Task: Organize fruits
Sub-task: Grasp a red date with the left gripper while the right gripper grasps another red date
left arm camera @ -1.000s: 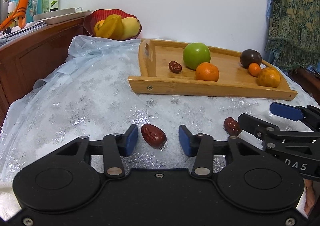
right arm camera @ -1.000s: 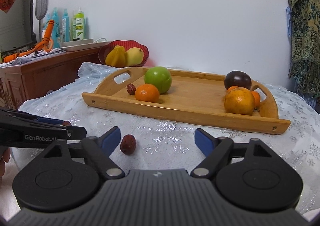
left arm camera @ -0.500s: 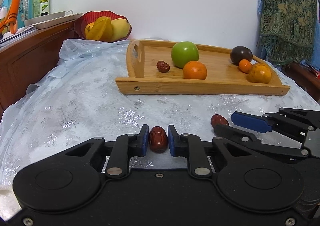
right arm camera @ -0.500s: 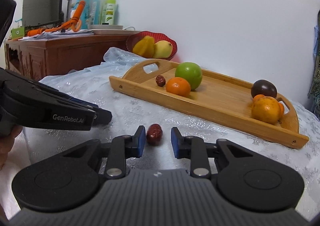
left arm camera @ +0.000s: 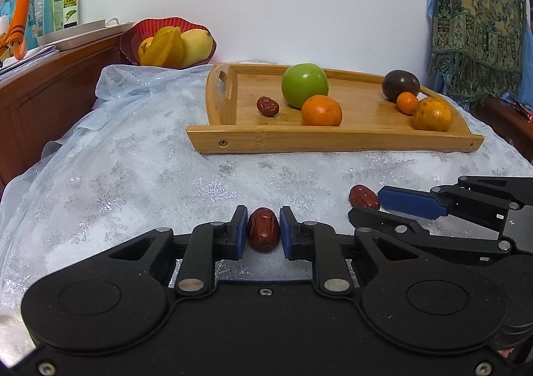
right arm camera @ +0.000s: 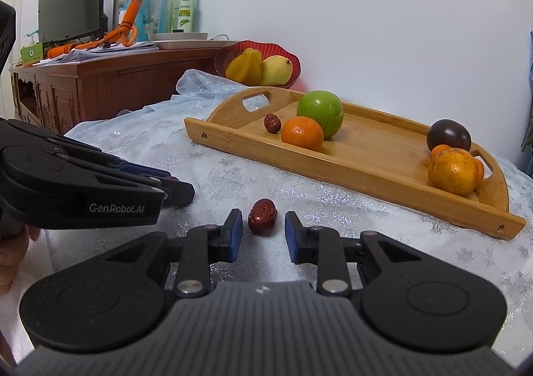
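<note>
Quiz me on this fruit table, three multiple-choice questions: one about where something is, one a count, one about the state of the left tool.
1. Where is the green apple?
A on the wooden tray
B held in the air
C off the tray
2. How many red dates lie on the tray?
A three
B one
C none
3. The left tool is
A wide open
B shut on nothing
C shut on a date off the tray

1 A: the apple rests on the tray floor.
2 B: a single one lies left of the apple.
3 C: both blue jaws press its sides.

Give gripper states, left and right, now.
Left gripper: shut on a red date.
Right gripper: open around another date, pads not touching.
</note>
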Demonstrator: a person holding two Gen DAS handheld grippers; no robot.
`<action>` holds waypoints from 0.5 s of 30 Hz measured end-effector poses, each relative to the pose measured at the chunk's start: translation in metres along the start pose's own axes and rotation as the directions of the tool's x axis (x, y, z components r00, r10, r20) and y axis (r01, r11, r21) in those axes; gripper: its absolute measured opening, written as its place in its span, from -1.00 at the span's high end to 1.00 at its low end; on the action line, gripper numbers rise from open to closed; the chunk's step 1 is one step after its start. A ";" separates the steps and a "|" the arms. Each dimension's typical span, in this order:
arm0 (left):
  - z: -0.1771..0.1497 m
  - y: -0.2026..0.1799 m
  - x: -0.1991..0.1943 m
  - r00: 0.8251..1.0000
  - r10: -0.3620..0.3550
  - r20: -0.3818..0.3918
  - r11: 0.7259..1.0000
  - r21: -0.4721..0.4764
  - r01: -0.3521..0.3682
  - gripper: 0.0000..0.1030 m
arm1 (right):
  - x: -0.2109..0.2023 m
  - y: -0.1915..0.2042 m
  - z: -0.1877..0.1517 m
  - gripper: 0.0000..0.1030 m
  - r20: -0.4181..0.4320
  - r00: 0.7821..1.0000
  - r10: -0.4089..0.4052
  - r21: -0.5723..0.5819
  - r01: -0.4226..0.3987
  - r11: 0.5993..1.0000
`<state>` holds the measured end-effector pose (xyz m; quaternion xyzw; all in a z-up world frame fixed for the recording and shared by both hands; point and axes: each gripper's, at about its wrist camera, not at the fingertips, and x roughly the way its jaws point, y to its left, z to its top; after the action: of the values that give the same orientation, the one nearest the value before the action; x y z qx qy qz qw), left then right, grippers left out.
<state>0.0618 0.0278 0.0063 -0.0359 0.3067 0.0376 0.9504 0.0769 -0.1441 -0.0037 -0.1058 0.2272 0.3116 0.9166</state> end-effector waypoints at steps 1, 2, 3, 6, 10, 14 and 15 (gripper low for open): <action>0.000 0.000 0.000 1.000 0.001 0.001 1.000 0.001 -0.001 0.61 | 0.000 0.000 0.000 0.35 -0.001 1.000 0.000 0.000 0.000 1.000; -0.001 -0.001 0.000 1.000 0.002 0.001 1.000 0.003 -0.002 0.61 | 0.001 0.000 0.000 0.34 -0.004 1.000 0.002 0.002 -0.002 1.000; -0.001 -0.001 0.000 1.000 0.003 0.002 1.000 0.005 -0.003 0.61 | 0.001 -0.001 0.000 0.34 -0.007 1.000 0.006 0.003 -0.006 1.000; -0.001 -0.002 0.001 1.000 0.006 0.003 1.000 0.011 -0.006 0.61 | 0.004 -0.003 0.002 0.28 -0.021 1.000 0.022 0.017 -0.022 1.000; -0.001 -0.002 0.001 1.000 0.008 0.004 1.000 0.013 -0.008 0.60 | 0.007 -0.005 0.002 0.17 -0.029 0.999 0.035 0.039 -0.034 0.999; -0.001 -0.002 0.001 1.000 0.007 0.004 1.000 0.014 -0.007 0.60 | 0.007 -0.004 0.002 0.17 -0.027 0.999 0.031 0.035 -0.030 0.999; -0.001 -0.003 0.001 1.000 0.007 0.003 1.000 0.015 -0.007 0.60 | 0.007 -0.004 0.002 0.18 -0.027 0.999 0.031 0.035 -0.030 0.999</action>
<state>0.0621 0.0252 0.0050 -0.0278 0.3056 0.0386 0.9510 0.0850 -0.1429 -0.0048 -0.0907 0.2467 0.3200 0.9102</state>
